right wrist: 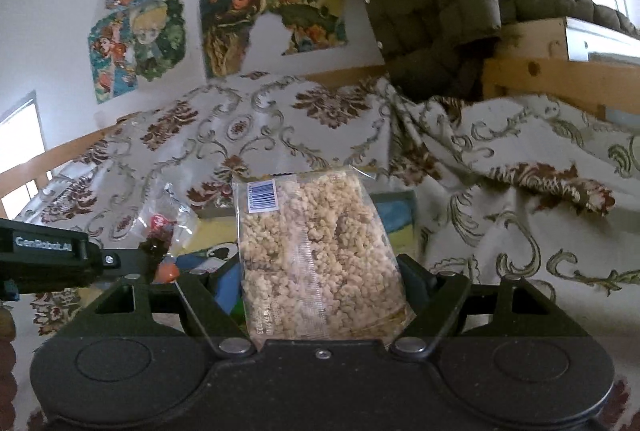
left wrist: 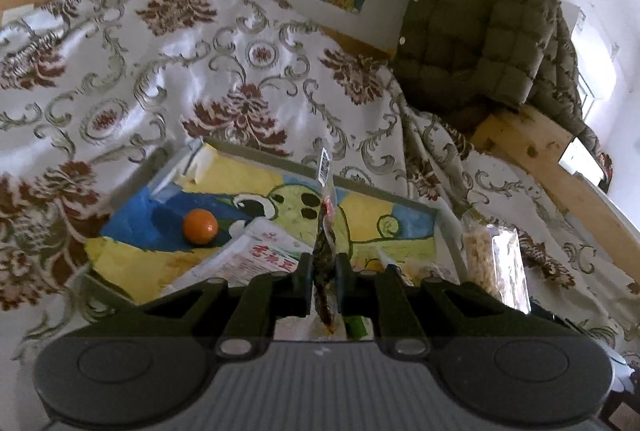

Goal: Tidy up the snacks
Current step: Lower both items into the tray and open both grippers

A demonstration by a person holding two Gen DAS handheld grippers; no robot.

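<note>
My left gripper (left wrist: 324, 263) is shut on a thin clear snack packet (left wrist: 326, 219) with dark contents, held edge-on above a tray (left wrist: 444, 227) with a cartoon picture. An orange ball (left wrist: 200, 226) and a white packet with red print (left wrist: 256, 255) lie in the tray. My right gripper (right wrist: 320, 271) is shut on a clear bag of pale puffed crumbs (right wrist: 316, 251), held upright; this bag also shows in the left wrist view (left wrist: 494, 263). The left gripper (right wrist: 132, 259) with its packet (right wrist: 160, 223) shows at the left of the right wrist view.
The tray sits on a white floral cloth (left wrist: 160, 79) with folds. A green quilted jacket (left wrist: 480, 31) hangs over a wooden rail (left wrist: 560, 167) at the right. Posters (right wrist: 152, 39) cover the wall behind.
</note>
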